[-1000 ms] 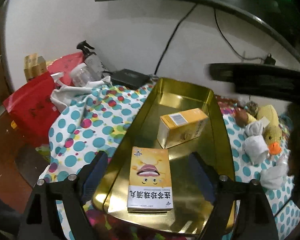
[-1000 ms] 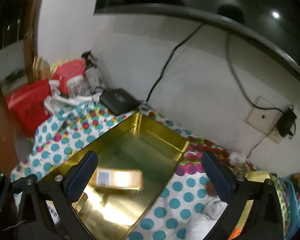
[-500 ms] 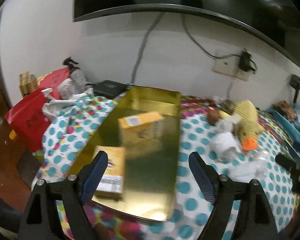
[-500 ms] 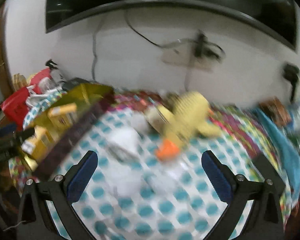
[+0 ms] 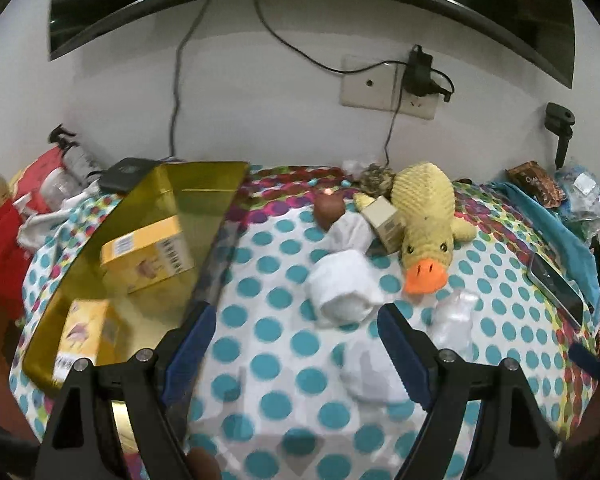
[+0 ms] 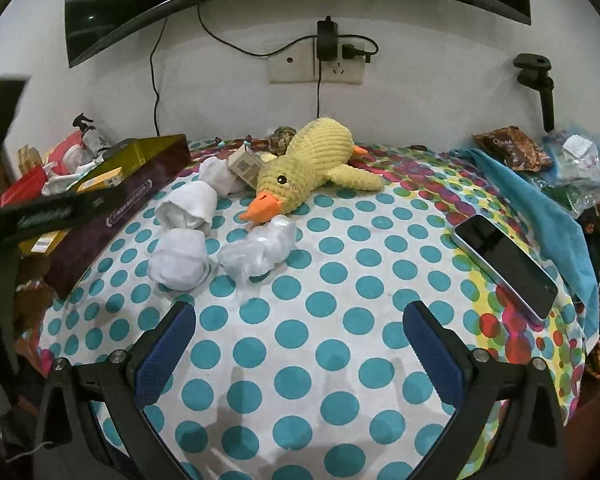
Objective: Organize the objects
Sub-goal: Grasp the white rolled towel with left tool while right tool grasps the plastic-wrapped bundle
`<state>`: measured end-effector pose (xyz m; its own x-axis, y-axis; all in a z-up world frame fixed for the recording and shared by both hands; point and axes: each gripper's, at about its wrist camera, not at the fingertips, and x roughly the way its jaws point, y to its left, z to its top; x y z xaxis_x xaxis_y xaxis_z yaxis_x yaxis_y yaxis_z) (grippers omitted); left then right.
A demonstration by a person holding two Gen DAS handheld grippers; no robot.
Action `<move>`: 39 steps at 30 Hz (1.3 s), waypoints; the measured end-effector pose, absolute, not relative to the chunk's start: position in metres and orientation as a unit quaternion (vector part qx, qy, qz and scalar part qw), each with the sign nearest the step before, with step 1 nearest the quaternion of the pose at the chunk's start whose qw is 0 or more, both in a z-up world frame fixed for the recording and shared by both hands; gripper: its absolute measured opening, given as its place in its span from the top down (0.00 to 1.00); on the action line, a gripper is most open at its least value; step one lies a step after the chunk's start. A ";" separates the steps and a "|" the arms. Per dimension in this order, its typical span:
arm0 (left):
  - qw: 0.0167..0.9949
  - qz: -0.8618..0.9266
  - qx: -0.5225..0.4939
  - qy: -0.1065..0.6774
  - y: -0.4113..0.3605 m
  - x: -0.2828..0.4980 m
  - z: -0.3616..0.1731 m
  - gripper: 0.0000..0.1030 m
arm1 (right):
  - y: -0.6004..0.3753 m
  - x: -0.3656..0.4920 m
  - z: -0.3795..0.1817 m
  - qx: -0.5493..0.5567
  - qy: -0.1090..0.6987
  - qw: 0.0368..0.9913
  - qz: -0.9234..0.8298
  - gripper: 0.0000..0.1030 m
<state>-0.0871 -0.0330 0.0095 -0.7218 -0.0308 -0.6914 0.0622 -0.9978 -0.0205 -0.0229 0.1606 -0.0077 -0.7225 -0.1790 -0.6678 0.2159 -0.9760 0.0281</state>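
Both your left gripper and right gripper hang spread and empty over the polka-dot cloth, near the yellow knitted plush duck.

Both views sit low over the polka-dot cloth, angled down and facing the white wall with its socket plate.

Left wrist view: looks from the left part of the scene, close to the gold tray at its left edge.

Right wrist view: further right, tray pushed to far left, phone near at right.

Shared: plush duck, rolled white cloths, wall socket.
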 end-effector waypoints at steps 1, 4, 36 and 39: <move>0.024 -0.927 0.374 0.015 -0.029 -0.093 0.009 0.17 | 0.160 -0.023 -0.008 0.356 0.026 0.109 -0.928 0.00; 0.017 -0.925 0.380 0.000 -0.019 -0.107 0.005 0.17 | 0.157 -0.025 -0.013 0.359 0.032 0.115 -0.926 0.00; 0.006 -0.900 0.436 0.001 -0.009 -0.175 -0.049 0.17 | 0.126 -0.076 -0.037 0.369 0.098 0.144 -0.913 0.00; 0.000 -0.900 0.436 0.007 -0.008 -0.177 -0.049 0.17 | 0.135 -0.101 -0.040 0.392 0.067 0.139 -0.907 0.00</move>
